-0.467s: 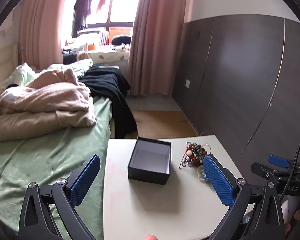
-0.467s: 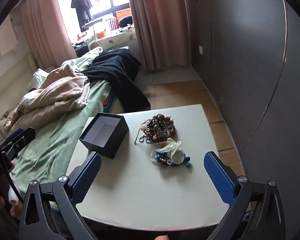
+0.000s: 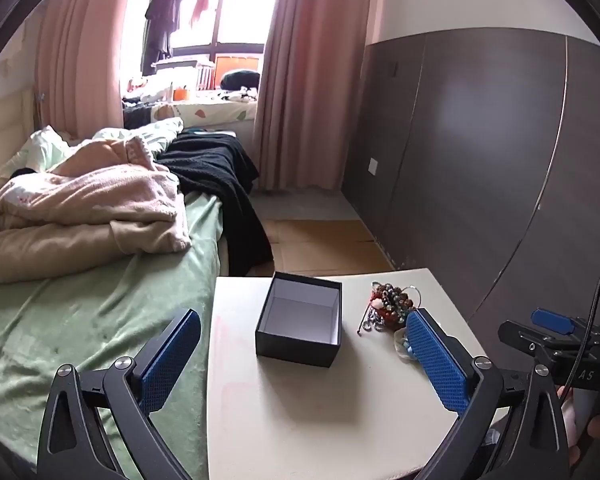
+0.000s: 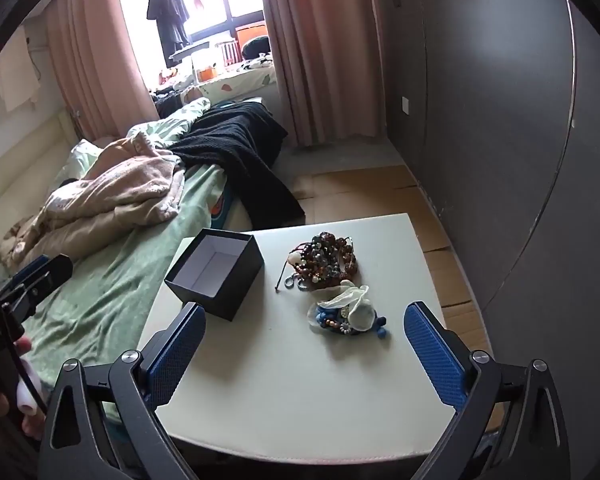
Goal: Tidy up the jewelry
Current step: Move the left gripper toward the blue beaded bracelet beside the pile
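Both grippers, left gripper [image 3: 300, 354] and right gripper [image 4: 305, 346], I hold fully open, empty; black box [image 4: 215, 273] beside beaded jewelry pile [image 4: 325, 261] on white table [image 4: 300, 400].

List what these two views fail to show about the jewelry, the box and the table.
- Blue-and-white jewelry: in the left wrist view, mostly hidden behind the left gripper's right finger.
- Bead pile: tangled in both views, so separate pieces cannot be counted.
- Black box: near inside wall hidden in both views.
- Table: near edge cut off by the right gripper.
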{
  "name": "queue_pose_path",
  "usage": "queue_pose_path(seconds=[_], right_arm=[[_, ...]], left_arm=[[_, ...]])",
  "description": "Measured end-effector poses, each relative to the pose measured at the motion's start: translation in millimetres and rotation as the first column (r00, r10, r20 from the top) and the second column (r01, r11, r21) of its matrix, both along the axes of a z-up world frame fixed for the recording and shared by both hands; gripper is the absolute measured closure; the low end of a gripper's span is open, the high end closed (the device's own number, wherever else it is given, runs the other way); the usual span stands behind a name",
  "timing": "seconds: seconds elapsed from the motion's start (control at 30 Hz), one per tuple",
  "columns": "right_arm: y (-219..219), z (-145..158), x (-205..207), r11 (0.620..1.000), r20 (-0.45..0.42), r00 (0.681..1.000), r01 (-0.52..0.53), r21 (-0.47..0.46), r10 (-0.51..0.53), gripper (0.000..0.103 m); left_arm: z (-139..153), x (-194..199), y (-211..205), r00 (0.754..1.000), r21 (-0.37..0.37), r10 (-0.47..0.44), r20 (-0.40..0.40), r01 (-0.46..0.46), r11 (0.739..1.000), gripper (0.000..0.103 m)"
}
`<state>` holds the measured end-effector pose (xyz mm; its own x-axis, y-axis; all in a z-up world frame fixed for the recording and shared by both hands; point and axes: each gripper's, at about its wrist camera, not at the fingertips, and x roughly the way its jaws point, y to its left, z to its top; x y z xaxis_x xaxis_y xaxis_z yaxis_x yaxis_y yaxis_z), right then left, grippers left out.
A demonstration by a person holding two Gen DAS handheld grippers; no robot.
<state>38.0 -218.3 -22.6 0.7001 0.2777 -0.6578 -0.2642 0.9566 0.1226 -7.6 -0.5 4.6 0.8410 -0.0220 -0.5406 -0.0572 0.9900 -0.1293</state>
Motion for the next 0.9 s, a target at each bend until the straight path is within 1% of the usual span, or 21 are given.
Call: queue_pose_path(seconds=[0.33,0.5,0.7,0.9], right_arm=[[-4,3,-5,0.999,0.02,1.0,0.001,0.034,-0.002,0.003],[-4,4,-8,0.999,0.024,1.0,-0.005,0.035,0.004,0.003],[-4,3,-9,0.999,0.019,1.0,-0.014,0.033,0.013,0.003],[0,6,-13,0.999,0.035,0.999,-0.021,0.026,0.02,0.003]], left_arm=[[-2,-2,-2,1.0,0.001,-0.017,-0.009,0.017,1.0,0.0],[-7,-9,0,1.0,0.003,-0.018,-0.015,0.018,1.0,0.0],[-8,-8,2,1.0,-0.006,-0.014,-0.018,0.014,1.0,0.0],[-10,-8,0,1.0,-0.008,-0.025,-0.015,0.025,1.0,0.0]])
